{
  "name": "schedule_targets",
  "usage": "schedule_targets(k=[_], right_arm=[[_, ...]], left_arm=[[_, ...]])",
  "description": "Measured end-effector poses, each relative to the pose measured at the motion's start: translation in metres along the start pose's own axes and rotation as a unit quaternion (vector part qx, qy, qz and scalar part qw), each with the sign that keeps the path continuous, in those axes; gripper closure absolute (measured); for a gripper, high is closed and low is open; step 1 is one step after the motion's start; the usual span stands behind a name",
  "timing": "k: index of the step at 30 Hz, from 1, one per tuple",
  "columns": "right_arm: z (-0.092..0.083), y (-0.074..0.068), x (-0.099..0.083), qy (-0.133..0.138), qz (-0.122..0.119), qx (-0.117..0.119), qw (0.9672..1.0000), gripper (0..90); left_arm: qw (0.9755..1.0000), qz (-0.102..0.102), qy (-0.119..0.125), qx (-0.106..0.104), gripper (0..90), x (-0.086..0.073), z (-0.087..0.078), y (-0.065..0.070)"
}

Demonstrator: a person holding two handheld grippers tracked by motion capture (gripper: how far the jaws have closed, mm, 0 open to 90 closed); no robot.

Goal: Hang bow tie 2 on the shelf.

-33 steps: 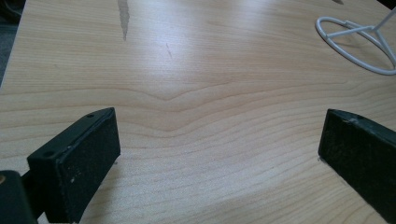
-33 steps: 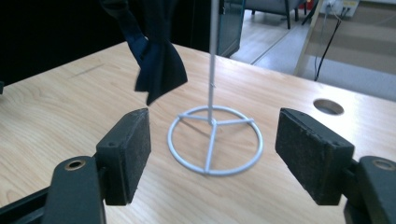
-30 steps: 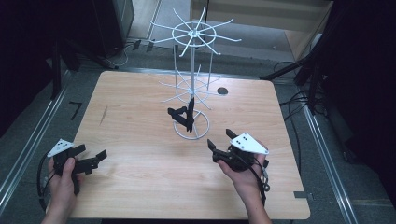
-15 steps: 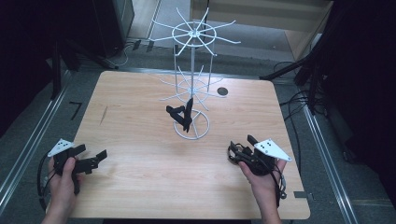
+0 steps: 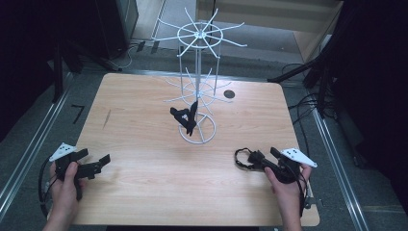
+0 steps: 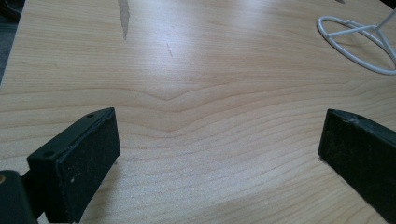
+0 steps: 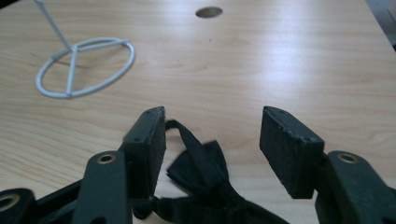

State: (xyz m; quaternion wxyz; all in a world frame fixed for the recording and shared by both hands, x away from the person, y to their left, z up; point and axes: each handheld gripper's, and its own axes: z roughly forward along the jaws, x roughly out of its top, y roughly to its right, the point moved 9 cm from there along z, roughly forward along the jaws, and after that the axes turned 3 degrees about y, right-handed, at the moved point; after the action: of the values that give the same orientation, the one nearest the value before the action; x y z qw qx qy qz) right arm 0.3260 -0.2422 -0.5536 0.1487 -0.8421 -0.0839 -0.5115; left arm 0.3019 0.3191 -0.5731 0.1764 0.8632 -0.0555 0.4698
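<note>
- Bow tie [image 7: 201, 172] lies on the table [image 5: 144, 144] near the right corner on the person's side, between the jaws of the right gripper [image 7: 212, 140]; it looks soft, light and floppy, with a thin strap loop
- Best place to grab seems the thick knot in the middle; the strap would slip and dangle
- Right gripper's jaws have just been closing, yet the pads do not press the cloth; a gap shows on both sides
- Left gripper [image 6: 219, 144] rests wide open over bare wood, holding nothing
- Second bow tie [image 5: 185, 117] hangs on the white wire rack [image 5: 198, 86]
- Bottom of the first bow tie is cut off in the right gripper view; the high view shows it small and dark
</note>
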Motion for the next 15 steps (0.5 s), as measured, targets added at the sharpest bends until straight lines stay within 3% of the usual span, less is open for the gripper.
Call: schedule_targets(k=[6, 15], right_arm=[[0.004, 0.014, -0.011, -0.017, 0.022, -0.003, 0.9996, 47.4], [0.012, 0.018, -0.026, -0.050, 0.014, 0.008, 0.9986, 53.0]], left_arm=[[1.0000, -0.001, 0.000, -0.001, 0.0, 0.000, 0.000, 0.000], [1.0000, 0.000, 0.001, -0.001, 0.0, 0.000, 0.000, 0.000]])
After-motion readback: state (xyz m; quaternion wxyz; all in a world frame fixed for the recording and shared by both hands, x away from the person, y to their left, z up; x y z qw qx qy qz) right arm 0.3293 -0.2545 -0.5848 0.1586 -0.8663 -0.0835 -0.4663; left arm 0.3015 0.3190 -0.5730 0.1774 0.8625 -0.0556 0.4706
